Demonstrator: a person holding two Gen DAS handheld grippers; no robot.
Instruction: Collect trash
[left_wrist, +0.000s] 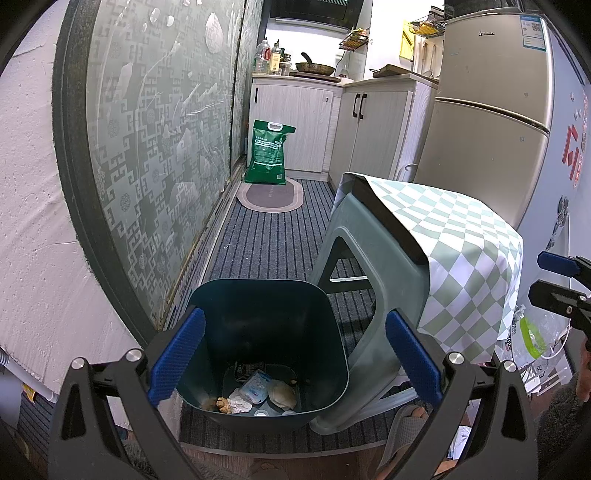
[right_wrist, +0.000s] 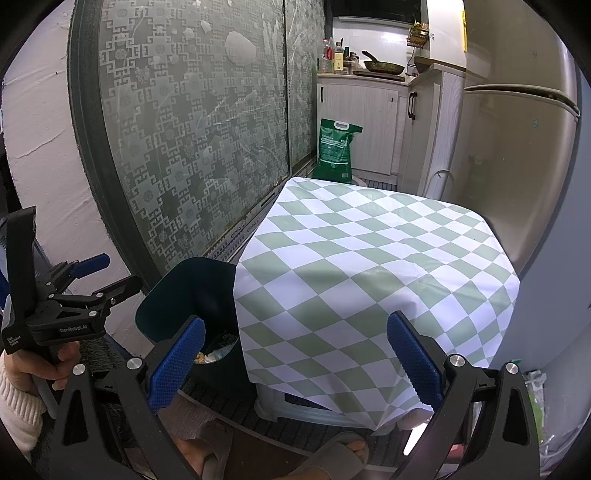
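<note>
Left gripper (left_wrist: 295, 354) agape over bin (left_wrist: 258, 295); right gripper (right_wrist: 295, 362) agape, seemingly empty.

The floor (left_wrist: 266, 236) is covered by a dark striped carpet. On it a dark green bin (left_wrist: 266, 354) is placed, just beside a grey plastic stool (left_wrist: 369, 266). The stool top is covered by a green and white checked cloth (right_wrist: 376, 266). Further away, an oval mat (left_wrist: 271, 195) is laid, and a green sack (left_wrist: 267, 153) is stood at its far edge.
</note>
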